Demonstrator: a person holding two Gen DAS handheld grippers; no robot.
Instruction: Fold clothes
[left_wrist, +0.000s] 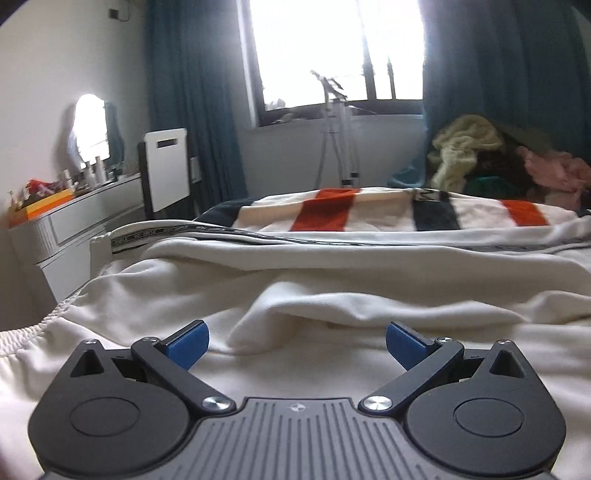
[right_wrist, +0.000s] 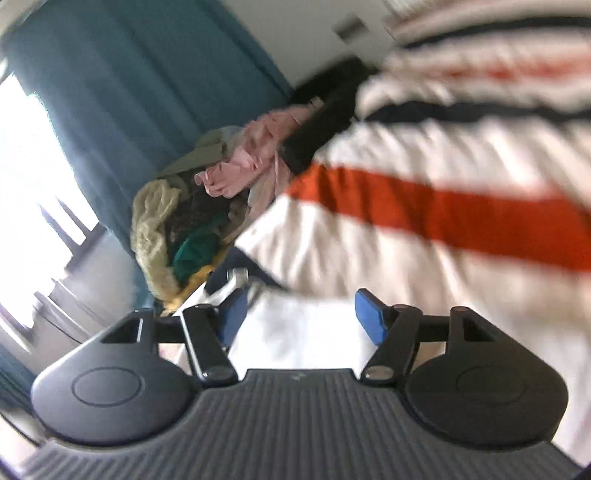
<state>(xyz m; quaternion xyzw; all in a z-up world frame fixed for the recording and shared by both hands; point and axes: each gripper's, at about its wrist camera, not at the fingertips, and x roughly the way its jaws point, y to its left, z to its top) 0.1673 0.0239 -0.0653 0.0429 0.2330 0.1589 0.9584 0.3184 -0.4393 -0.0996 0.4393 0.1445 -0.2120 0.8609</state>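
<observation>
The left gripper (left_wrist: 297, 345), a black two-finger tool with blue rubber pads (left_wrist: 187, 344), had its fingers spread wide. It hung low over a cream-white garment with an elastic gathered edge (left_wrist: 332, 280) that lay rumpled across the bed; a raised fold of the fabric sat in the gap between the pads, yet neither pad pressed on it, and whether the tips brushed the cloth could not be told.

Beyond that garment lay a white blanket with broad orange and dark navy stripes (left_wrist: 369, 216), spread flat over the far part of the bed. Past its far right corner sat a loose heap of unfolded clothes (left_wrist: 480, 155), pale yellow knit on top, with pink and green pieces beside it, set against a teal curtain (left_wrist: 498, 74). A white dresser (left_wrist: 74, 221) with small bottles stood to the left, under an oval mirror (left_wrist: 90, 127).

The right gripper (right_wrist: 301, 314), of the same make, was likewise open, its blue pads (right_wrist: 369, 314) well apart. The view was tilted and blurred. White fabric (right_wrist: 295, 332) sat between the fingers, but whether they touched it could not be judged. The striped blanket (right_wrist: 443, 184) filled the right of that view, and the clothes heap (right_wrist: 184, 221) lay to the left by the curtain (right_wrist: 147, 74).
</observation>
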